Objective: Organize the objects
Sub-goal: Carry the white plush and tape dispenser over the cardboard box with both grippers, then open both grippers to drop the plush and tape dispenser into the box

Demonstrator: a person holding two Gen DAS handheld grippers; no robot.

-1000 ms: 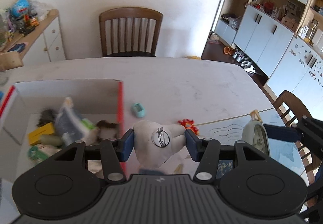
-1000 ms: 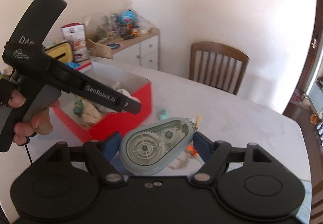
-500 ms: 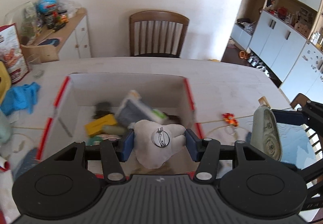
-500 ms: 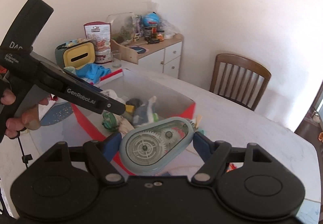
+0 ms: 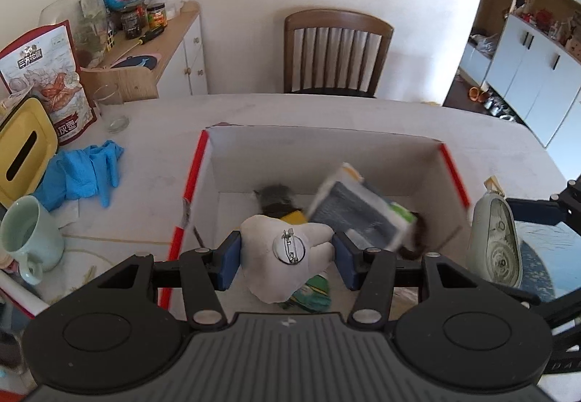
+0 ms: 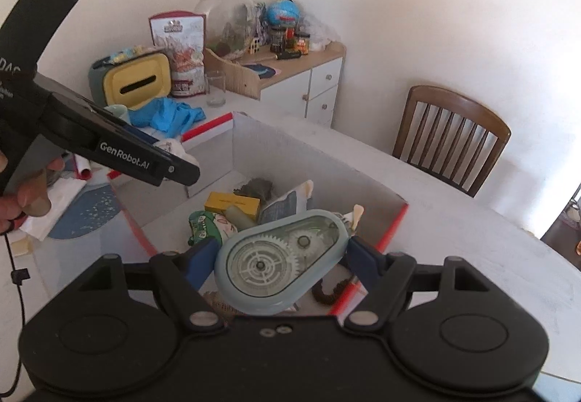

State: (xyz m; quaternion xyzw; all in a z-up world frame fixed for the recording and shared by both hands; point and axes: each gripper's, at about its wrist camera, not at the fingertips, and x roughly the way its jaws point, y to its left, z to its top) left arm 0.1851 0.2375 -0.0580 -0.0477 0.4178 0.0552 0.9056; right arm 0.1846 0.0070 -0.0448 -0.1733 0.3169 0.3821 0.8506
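Observation:
My left gripper [image 5: 287, 258] is shut on a white plush brooch [image 5: 287, 262] with a metal pin on its back. It hangs over the open red-edged cardboard box [image 5: 319, 151]. My right gripper [image 6: 279, 262] is shut on a pale blue correction-tape dispenser [image 6: 279, 264] with visible gears, held above the same box [image 6: 290, 155]. The dispenser also shows at the right of the left wrist view [image 5: 495, 242]. The box holds a grey packet [image 5: 359, 209], a yellow block [image 6: 232, 202], a green patterned item [image 6: 205, 226] and a dark fuzzy thing [image 6: 256, 188].
On the white table stand a pale green mug [image 5: 27, 242], blue gloves [image 5: 83, 173], a drinking glass [image 5: 112, 108], a yellow bin [image 5: 23, 148] and a snack bag [image 5: 47, 75]. A wooden chair [image 5: 336, 53] is beyond the table. A cluttered sideboard [image 6: 290, 68] stands at the wall.
Both grippers have moved left, from beside the box to over its inside, each still holding its object. The box now lies right beneath them.

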